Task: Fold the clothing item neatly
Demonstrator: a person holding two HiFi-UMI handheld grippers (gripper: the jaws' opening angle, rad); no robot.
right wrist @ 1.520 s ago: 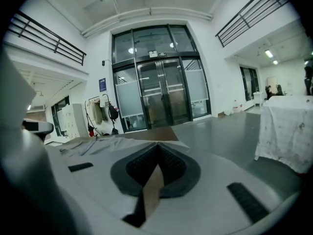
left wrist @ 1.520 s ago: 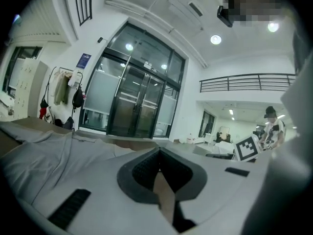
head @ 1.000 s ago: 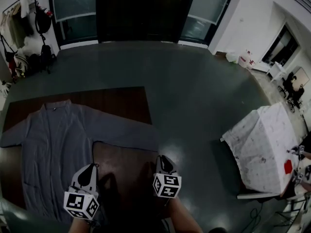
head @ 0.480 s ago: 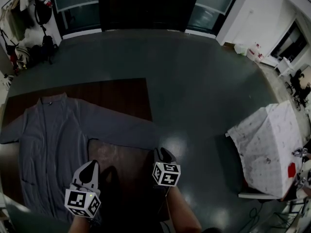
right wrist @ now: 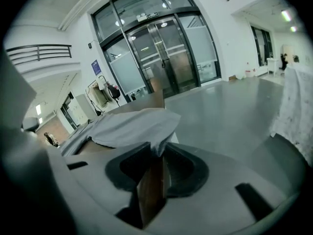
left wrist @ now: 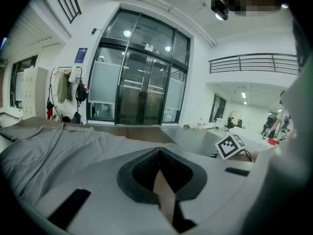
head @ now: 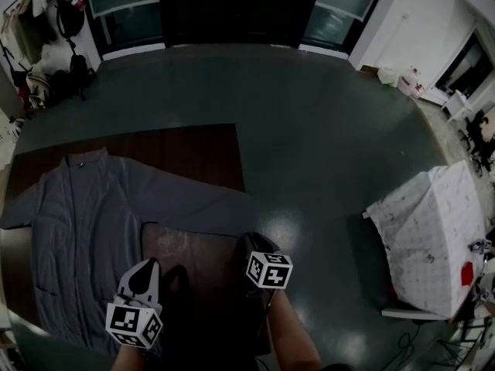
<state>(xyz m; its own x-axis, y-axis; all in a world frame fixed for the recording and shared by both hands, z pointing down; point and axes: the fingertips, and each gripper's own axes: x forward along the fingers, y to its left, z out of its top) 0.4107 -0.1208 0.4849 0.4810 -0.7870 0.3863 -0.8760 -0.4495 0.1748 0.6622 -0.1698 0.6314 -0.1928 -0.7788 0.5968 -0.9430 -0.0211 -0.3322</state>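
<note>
**Item 1. Grey long-sleeved garment (head: 85,230).** It lay flat and opened out on the brown wooden table (head: 193,153), covering the table's left half. The collar pointed to the table's far edge and the hem to its near edge. The right sleeve (head: 201,207) stretched across the table top to the table's right edge.

**Item 2. Right gripper (head: 259,244).** Held at the table's right edge, near corner. In the right gripper view its jaws (right wrist: 157,153) were closed on the end of that sleeve (right wrist: 132,126), with the cloth bunched and rising from between the dark pads.

**Item 3. Left gripper (head: 143,267).** Held over the table's near side, just beside the garment's right edge. In the left gripper view the jaws (left wrist: 158,153) were pressed together at the tips, with no cloth seen between them. The garment (left wrist: 44,151) spread away over the table to the left and ahead.

**Item 4. Surroundings.**
- Grey floor (head: 325,130) right of and beyond the table.
- A white-draped table (head: 425,238) well right of the wooden table.
- Glass doors (head: 232,6) past the table's far edge.
- Hanging clothes and bags (head: 46,22) beyond its far left corner.
</note>
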